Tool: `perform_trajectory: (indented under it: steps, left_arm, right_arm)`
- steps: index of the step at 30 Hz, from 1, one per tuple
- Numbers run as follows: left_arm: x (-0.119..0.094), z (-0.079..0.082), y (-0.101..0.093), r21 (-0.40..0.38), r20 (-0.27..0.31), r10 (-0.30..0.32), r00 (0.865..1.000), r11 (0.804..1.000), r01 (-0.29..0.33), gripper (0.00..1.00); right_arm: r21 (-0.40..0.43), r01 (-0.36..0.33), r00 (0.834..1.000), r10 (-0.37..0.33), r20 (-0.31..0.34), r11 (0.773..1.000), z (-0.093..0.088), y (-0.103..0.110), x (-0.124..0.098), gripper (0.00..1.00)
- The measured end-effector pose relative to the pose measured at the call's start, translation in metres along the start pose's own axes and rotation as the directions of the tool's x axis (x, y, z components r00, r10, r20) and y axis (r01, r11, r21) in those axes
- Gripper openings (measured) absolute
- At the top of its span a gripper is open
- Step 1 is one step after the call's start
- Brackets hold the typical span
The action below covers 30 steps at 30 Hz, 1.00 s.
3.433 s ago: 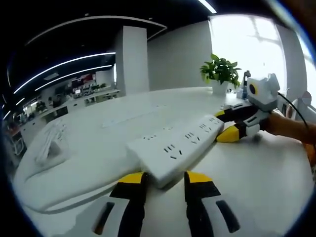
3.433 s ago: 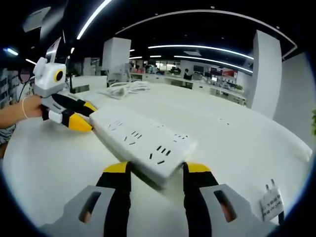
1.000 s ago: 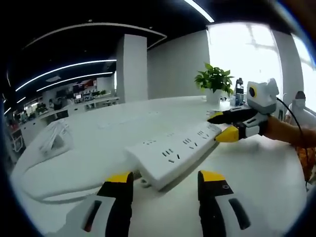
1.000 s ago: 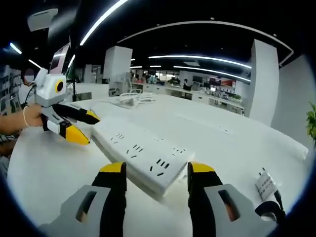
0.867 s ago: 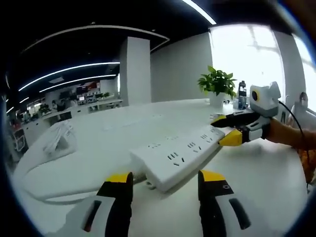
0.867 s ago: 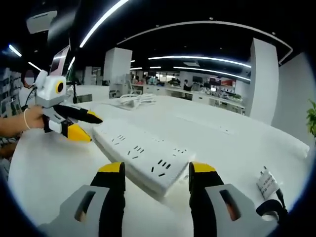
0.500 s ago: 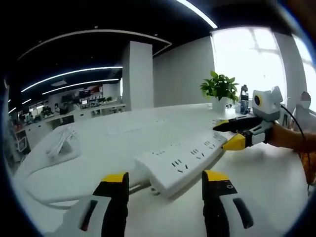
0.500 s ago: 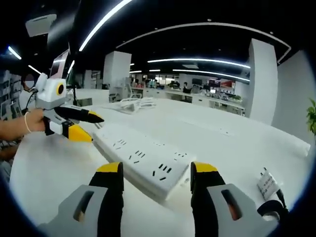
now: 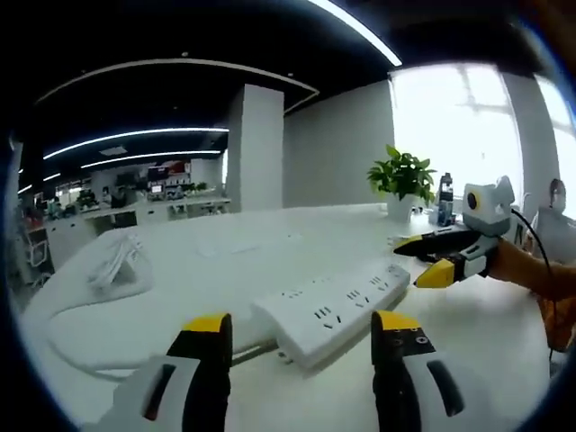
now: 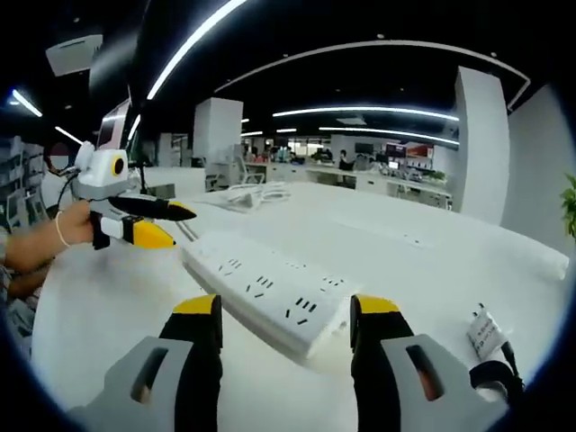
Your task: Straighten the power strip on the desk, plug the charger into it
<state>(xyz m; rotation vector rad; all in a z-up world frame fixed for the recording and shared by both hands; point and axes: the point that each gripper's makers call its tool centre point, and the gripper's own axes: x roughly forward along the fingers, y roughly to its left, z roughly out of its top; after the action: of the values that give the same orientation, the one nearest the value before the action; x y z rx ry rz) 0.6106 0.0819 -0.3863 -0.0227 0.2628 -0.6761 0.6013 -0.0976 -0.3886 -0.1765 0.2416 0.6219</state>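
A long white power strip [image 9: 337, 301] lies flat on the white desk [image 9: 207, 270], its near end just ahead of my left gripper [image 9: 301, 328]. That gripper is open, with its jaws wide and clear of the strip. In the right gripper view the strip [image 10: 270, 288] runs away to the left from my right gripper [image 10: 286, 310], also open and not touching it. Each gripper appears in the other's view beyond the strip's far end: the right gripper [image 9: 445, 259] and the left gripper [image 10: 144, 223], both open and hand-held. A white charger [image 10: 486, 337] with a black cable lies at the lower right.
A coil of white cable [image 9: 112, 261] lies on the desk's far left, the same cable coil [image 10: 256, 191] in the right gripper view. The strip's cord [image 9: 135, 315] loops off to the left. A potted plant [image 9: 402, 175] and bottles stand at the far edge near a window.
Both grippers have drawn back a little from the ends of the strip, and the gaps to it have grown. The strip stays flat on the desk.
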Motion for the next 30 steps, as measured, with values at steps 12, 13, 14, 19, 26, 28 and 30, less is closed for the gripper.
perform_trajectory:
  steps: [12, 13, 14, 19, 26, 28, 30]
  left_arm:
    - [-0.017, 0.001, 0.0, 0.13, 0.011, 0.027, 1.0, 0.991, -0.028, 0.71]
    - [-0.019, 0.001, -0.001, 0.134, 0.016, 0.03, 0.999, 0.99, -0.031, 0.72]
    - [-0.021, 0.002, -0.001, 0.134, 0.02, 0.032, 0.999, 0.99, -0.034, 0.72]
    - [-0.031, 0.009, -0.009, 0.131, 0.053, 0.023, 0.998, 0.991, -0.029, 0.73]
    - [-0.038, 0.01, -0.023, 0.133, 0.061, 0.004, 0.998, 0.991, -0.012, 0.75]
    - [-0.04, 0.01, -0.025, 0.127, 0.063, 0.002, 0.998, 0.992, -0.01, 0.74]
    - [-0.042, 0.01, -0.028, 0.125, 0.058, 0.003, 0.998, 0.992, -0.011, 0.74]
  right_arm:
    - [0.014, 0.003, 0.998, -0.004, 0.068, 1.0, 0.014, -0.001, -0.022, 0.58]
    - [0.015, 0.0, 0.998, -0.001, 0.069, 1.0, 0.014, -0.001, -0.023, 0.59]
    - [0.02, -0.002, 0.998, 0.001, 0.071, 1.0, 0.014, -0.001, -0.024, 0.59]
    - [0.031, -0.015, 0.996, 0.012, 0.084, 0.999, 0.014, 0.001, -0.029, 0.6]
    - [0.029, -0.025, 0.996, 0.022, 0.089, 0.999, 0.013, 0.003, -0.038, 0.6]
    - [0.027, -0.028, 0.995, 0.026, 0.091, 0.999, 0.012, 0.003, -0.04, 0.61]
    - [0.025, -0.029, 0.995, 0.027, 0.094, 0.999, 0.012, 0.003, -0.045, 0.61]
